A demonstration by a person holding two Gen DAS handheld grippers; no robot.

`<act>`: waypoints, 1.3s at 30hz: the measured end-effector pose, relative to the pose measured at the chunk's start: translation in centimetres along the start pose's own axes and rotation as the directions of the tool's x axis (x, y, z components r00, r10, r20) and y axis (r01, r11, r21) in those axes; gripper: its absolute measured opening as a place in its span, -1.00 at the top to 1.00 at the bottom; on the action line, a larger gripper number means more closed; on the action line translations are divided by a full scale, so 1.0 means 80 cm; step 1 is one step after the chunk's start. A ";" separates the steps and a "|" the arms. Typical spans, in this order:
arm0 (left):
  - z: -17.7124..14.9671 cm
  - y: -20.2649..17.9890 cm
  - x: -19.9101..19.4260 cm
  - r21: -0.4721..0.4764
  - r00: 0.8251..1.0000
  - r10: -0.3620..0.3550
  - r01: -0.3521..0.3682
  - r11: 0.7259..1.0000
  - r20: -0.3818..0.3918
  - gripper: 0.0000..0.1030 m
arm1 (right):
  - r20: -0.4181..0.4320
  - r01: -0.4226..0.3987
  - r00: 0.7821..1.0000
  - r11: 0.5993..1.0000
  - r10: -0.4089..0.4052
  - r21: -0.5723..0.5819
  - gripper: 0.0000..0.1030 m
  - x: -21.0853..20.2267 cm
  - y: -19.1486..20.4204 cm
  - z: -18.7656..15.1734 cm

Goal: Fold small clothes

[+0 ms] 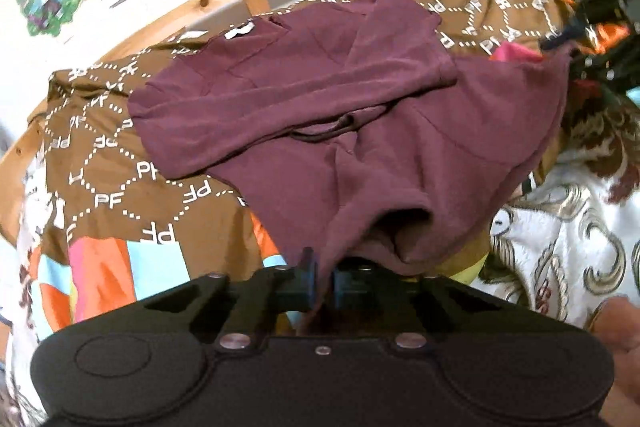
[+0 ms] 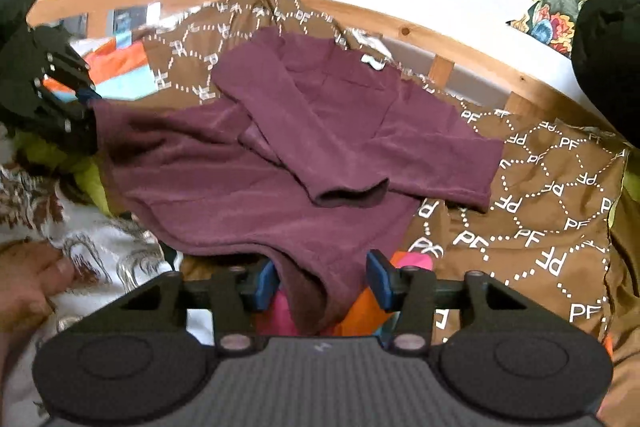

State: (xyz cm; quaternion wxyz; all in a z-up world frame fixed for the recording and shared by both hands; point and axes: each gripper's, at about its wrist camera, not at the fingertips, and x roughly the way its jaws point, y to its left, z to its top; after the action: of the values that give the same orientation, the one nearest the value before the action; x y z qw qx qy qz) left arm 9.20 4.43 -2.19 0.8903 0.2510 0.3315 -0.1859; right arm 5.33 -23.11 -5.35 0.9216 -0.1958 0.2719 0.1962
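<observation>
Both claws are biting the maroon garment (image 1: 360, 131): left gripper (image 1: 322, 283) is clamping its near hem at six o'clock, right gripper (image 2: 322, 281) is straddling a fold, jaws still apart (pads barely touching), over the brown patterned cover (image 2: 560, 219)

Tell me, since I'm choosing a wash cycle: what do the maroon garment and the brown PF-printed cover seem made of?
Maroon garment: looks like soft matte knit, maybe cotton jersey; it drapes in loose folds with stitched hems. Brown PF-printed cover: seemingly a thin, smooth woven fabric with a printed white pattern; it creases sharply. Fibre content can't be told.
</observation>
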 end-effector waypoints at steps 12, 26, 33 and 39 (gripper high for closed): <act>0.008 0.014 -0.085 -0.089 0.985 0.107 -0.096 0.991 0.136 0.92 | 0.230 0.079 0.966 0.983 -0.116 0.165 0.88 -0.106 -0.041 0.015; -0.040 -0.009 -0.217 -0.176 0.987 0.005 0.023 0.984 0.159 0.92 | 0.198 -0.027 0.980 0.984 -0.009 0.177 0.89 -0.261 0.020 -0.014; 0.026 0.037 -0.214 -0.287 0.990 0.012 0.029 0.957 0.142 0.91 | 0.190 -0.011 0.982 0.988 -0.018 0.151 0.88 -0.238 -0.010 0.042; 0.140 0.107 -0.133 -0.384 0.998 0.057 -0.057 0.921 -0.012 0.90 | 0.144 -0.002 0.989 0.981 -0.026 0.192 0.88 -0.136 -0.092 0.121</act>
State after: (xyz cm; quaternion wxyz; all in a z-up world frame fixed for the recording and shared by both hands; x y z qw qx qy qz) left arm 11.42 6.68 15.17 0.9272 0.0811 0.3541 -0.0911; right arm 4.49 -27.60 10.34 0.9547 -0.0927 0.2203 0.1774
